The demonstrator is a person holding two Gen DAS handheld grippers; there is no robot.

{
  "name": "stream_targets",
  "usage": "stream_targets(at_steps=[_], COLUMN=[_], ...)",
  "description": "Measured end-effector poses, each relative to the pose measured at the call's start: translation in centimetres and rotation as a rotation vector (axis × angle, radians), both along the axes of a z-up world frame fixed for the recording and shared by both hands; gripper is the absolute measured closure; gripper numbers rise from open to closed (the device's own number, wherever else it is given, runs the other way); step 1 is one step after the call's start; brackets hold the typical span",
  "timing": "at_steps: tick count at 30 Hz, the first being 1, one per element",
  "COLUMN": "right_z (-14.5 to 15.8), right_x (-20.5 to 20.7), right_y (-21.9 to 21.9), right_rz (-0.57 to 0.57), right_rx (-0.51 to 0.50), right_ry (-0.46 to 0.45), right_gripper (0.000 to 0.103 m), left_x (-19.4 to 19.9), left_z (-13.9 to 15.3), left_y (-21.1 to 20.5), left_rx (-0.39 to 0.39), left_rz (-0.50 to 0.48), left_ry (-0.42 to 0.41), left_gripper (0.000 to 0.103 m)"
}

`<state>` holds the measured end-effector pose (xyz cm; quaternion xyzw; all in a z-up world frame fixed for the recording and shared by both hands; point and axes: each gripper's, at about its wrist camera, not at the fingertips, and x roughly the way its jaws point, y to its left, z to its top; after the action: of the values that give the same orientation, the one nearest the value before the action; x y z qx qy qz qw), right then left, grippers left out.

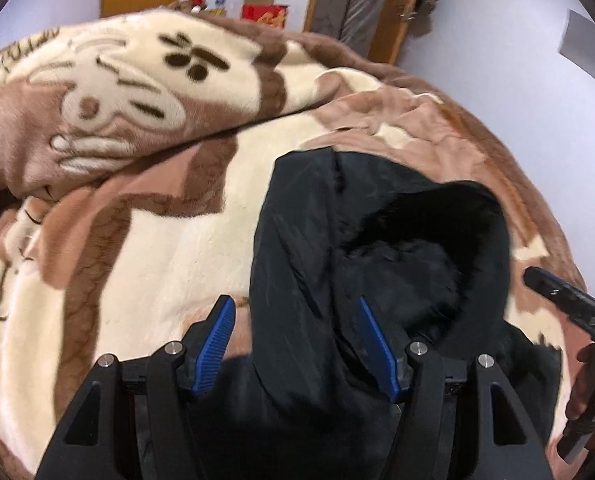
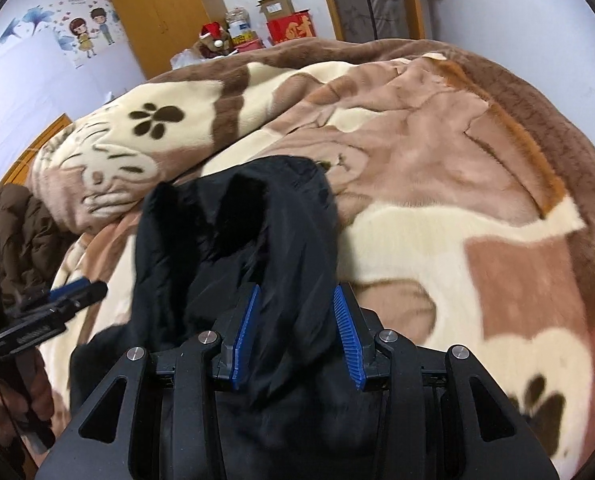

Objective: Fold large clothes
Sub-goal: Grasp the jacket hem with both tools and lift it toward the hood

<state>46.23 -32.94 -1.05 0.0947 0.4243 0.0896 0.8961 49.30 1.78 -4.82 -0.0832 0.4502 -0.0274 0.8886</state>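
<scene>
A black hooded jacket (image 1: pixel 317 248) lies on a brown and cream plush blanket (image 1: pixel 157 240), hood opening facing up. My left gripper (image 1: pixel 295 308) is open, its blue pads either side of the jacket's left hood edge, fabric between them. My right gripper (image 2: pixel 297 296) is open with jacket (image 2: pixel 233 224) fabric bunched between its blue pads, not pinched. The right gripper also shows at the right edge of the left wrist view (image 1: pixel 537 276), and the left gripper shows at the left of the right wrist view (image 2: pixel 85 290).
The blanket (image 2: pixel 437 200) covers the whole bed and is heaped at the far left. A brown quilted garment (image 2: pixel 25 232) lies at the left. A wooden wardrobe (image 2: pixel 161 12), boxes (image 2: pixel 289 20) and a door stand behind the bed.
</scene>
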Motion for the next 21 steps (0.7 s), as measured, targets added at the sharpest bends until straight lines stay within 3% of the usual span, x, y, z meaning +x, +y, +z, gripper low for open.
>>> stream_targets(at_steps=[6, 7, 8, 11, 12, 14, 17, 21], right_z=[-1.1, -1.4, -1.6, -2.0, -1.7, -0.9, 1.2, 4.2], right_x=[4.5, 5.1, 5.7, 6.5, 6.2, 5.3, 2.6, -3.2], right_y=[-0.2, -0.1, 0.1, 0.7, 0.7, 0.9, 0.9, 0.8], right_rz=[0.027, 0.033, 0.04, 0.042, 0.046, 0.053, 0.066, 0.087], right_rx=[0.029, 0.028, 0.024, 0.005, 0.013, 0.02, 0.034, 0.068], right_ry=[-0.002, 0.007, 0.02, 0.053, 0.051, 0.021, -0.044, -0.135], right_gripper=[0.063, 0.064, 0.064, 0.068, 0.095, 0.096, 0.097, 0.097], left_x=[4.0, 4.6, 5.1, 6.2, 6.1, 5.0, 2.7, -2.3], left_z=[-2.1, -2.2, -2.4, -3.6, -3.7, -3.0, -1.0, 2.6], left_y=[0.5, 0.6, 0.7, 0.5, 0.3, 0.3, 1.2, 2.4], left_rx=[-0.033, -0.05, -0.065, -0.084, -0.079, -0.061, -0.095, -0.124], left_rz=[0.025, 0.032, 0.034, 0.033, 0.024, 0.016, 0.018, 0.012], left_ry=[0.007, 0.004, 0.008, 0.06, 0.05, 0.009, -0.052, -0.143], left_gripper=[0.038, 0.043, 0.06, 0.094, 0.097, 0.1, 0.101, 0.101])
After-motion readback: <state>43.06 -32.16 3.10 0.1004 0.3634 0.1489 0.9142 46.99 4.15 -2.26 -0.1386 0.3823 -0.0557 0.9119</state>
